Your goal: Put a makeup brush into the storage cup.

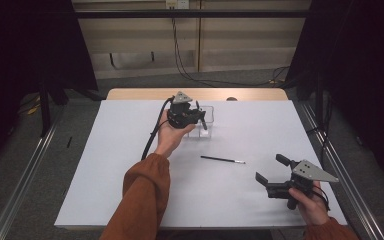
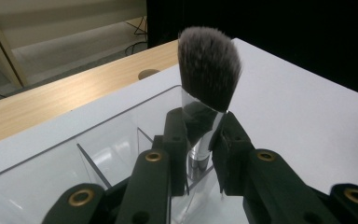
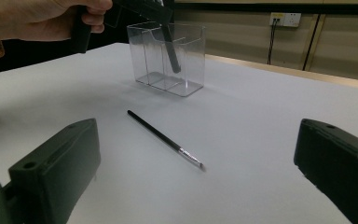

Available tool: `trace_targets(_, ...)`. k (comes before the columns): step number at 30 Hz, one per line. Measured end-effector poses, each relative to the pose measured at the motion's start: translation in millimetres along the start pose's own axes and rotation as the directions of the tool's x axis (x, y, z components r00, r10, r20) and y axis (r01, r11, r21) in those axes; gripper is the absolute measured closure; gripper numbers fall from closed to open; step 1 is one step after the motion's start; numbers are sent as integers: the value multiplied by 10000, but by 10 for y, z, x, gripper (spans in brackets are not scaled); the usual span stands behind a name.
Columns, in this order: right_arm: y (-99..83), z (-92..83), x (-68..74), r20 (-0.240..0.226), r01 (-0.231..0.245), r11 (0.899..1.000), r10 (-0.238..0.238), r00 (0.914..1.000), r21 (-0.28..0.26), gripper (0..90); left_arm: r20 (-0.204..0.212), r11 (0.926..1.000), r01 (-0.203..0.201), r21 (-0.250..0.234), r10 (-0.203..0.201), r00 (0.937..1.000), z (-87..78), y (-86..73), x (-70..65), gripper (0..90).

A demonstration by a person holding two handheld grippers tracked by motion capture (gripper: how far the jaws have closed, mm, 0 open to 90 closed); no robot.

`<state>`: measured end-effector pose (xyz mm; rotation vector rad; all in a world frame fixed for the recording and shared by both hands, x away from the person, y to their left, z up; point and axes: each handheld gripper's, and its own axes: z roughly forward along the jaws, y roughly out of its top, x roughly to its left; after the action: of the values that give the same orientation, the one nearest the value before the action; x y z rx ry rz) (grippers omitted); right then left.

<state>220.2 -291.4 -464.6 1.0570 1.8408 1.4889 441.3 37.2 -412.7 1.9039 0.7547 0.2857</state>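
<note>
table (image 1: 130, 200): white sheet | on it: clear organizer (image 1: 206, 131), thin brush (image 1: 223, 160)

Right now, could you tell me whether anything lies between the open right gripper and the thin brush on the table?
Nothing visible does. The right gripper faces the thin brush across bare table; the clear box stands beyond it.

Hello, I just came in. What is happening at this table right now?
A person works with two hand-held grippers. The left hand-held gripper is shut on a fluffy makeup brush, bristles up, with its handle reaching down into a clear plastic organizer at the far side of the white table. The right hand-held gripper waits open and empty. A thin black brush lies flat on the table between the organizer and the right gripper.
</note>
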Motion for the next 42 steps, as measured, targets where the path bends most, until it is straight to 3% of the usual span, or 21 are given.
trace_targets(2, 0, -1, 0, -3, 5, 10000, -5, 10000, -6, 0, -35, 9999, -23, -98, 22, 10000, -9, -5, 5, 756)
trace_targets(5, -1, -2, 1, -13, 25, 10000, -25, 10000, -5, 0, 56, 9995, -78, -315, 80, 10000, -16, -30, 7, 658)
trace_targets(9, -2, 2, -3, -1, 4, 10000, -4, 10000, 6, 0, -79, 9993, -72, -368, 69, 9999, -35, -61, 24, 595)
trace_targets(20, -2, 10, -3, -3, 19, 10000, -19, 10000, 16, 0, -314, 9951, 132, -976, -164, 9994, -208, -30, 42, 257)
trace_targets(24, -3, 12, -5, -7, 5, 10000, -5, 10000, 36, 0, -482, 9954, 271, -924, -316, 9983, -264, -46, 58, 145)
trace_targets(26, -2, 13, -4, 7, -50, 10000, 50, 10000, 33, 0, -443, 9951, 380, -908, -422, 9981, -292, -58, 53, 113)
trace_targets(35, -3, 19, -5, 40, -48, 10000, 48, 10000, 47, 0, -567, 9924, 136, -1227, -207, 9982, -494, -151, 58, 18)
trace_targets(42, -5, 26, -15, 57, -100, 9999, 99, 9999, 48, 0, -898, 9876, -282, -1547, 143, 9959, -712, -185, 68, 25)
